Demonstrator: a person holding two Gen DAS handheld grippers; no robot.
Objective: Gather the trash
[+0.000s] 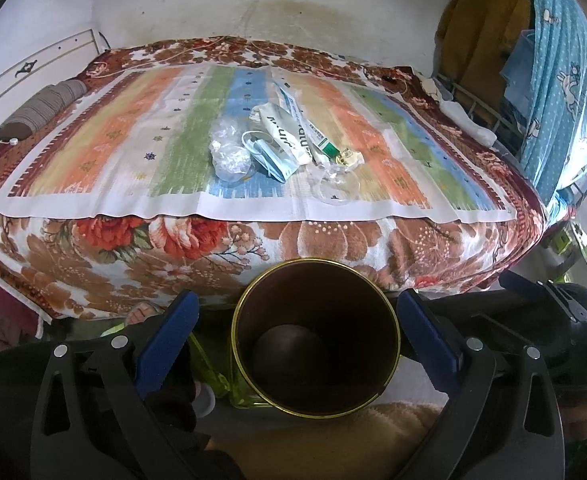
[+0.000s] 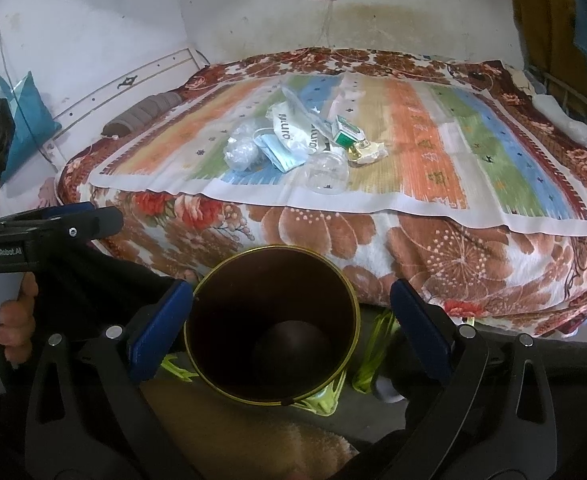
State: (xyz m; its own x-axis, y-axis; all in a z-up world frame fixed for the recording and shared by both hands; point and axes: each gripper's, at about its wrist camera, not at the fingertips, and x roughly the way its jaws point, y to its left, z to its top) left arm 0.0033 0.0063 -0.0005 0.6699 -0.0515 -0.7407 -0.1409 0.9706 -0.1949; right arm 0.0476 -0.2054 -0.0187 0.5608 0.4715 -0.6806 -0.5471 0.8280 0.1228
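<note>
A pile of trash lies mid-bed on a striped mat (image 1: 133,152) (image 2: 433,152): crumpled clear plastic (image 1: 229,152) (image 2: 243,150), a blue face mask (image 1: 271,158) (image 2: 281,152), a white pouch (image 1: 283,134) (image 2: 293,130), a green box (image 1: 325,148) (image 2: 347,132), a gold wrapper (image 1: 347,158) (image 2: 367,152) and a clear cup (image 1: 337,188) (image 2: 327,174). A dark gold-rimmed bin (image 1: 315,338) (image 2: 271,324) stands empty on the floor below. My left gripper (image 1: 295,332) and right gripper (image 2: 291,320) are both open, hovering over the bin.
The bed carries a floral blanket (image 1: 213,248) (image 2: 453,256) and a striped pillow (image 1: 41,108) (image 2: 145,114) at its left end. A rack with blue cloth (image 1: 553,92) stands at the right. Green-yellow shoes (image 2: 373,352) and a tan rug (image 2: 229,432) lie by the bin.
</note>
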